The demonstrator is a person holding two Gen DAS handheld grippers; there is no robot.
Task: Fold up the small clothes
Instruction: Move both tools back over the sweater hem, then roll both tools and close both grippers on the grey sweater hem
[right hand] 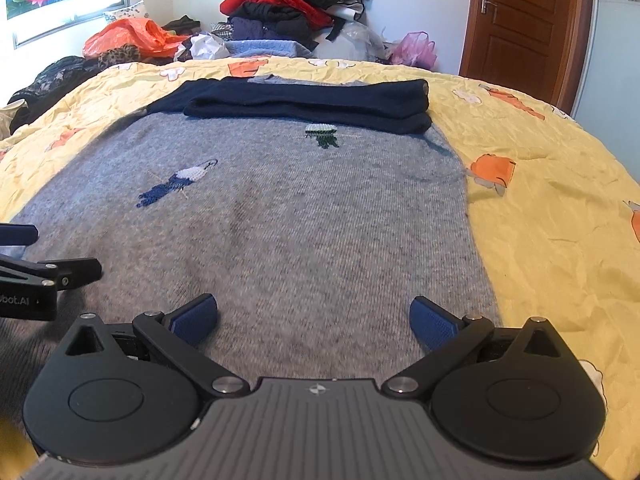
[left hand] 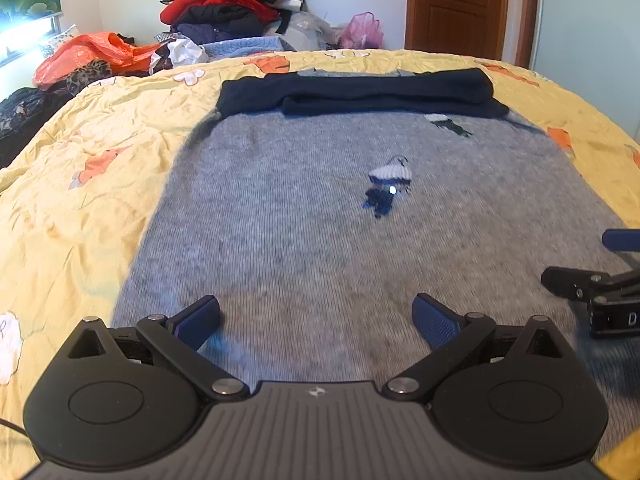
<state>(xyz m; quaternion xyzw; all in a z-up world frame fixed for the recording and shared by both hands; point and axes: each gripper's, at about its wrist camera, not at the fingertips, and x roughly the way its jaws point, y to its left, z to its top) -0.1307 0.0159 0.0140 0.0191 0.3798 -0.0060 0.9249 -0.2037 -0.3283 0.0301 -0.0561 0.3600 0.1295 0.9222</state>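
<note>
A yellow bedspread (left hand: 80,208) with orange and white flower prints covers the bed and fills most of both views. Spread flat on it lies a grey knitted sweater (left hand: 300,208), its near hem just under both grippers and its far end reaching toward the far edge of the bed. Across that far end the dark navy sleeves (left hand: 360,94) are folded over the body (one band lying on another). Beyond the bed a heap of clothes (left hand: 236,4) in red and black rises against the far wall, with a brown door (left hand: 456,4) to its right. Two small knitted motifs (right hand: 176,184) mark the grey front. The left gripper (left hand: 316,320) and right gripper (right hand: 314,320) hang side by side over the near hem, each with its jaws spread wide and holding nothing.
</note>
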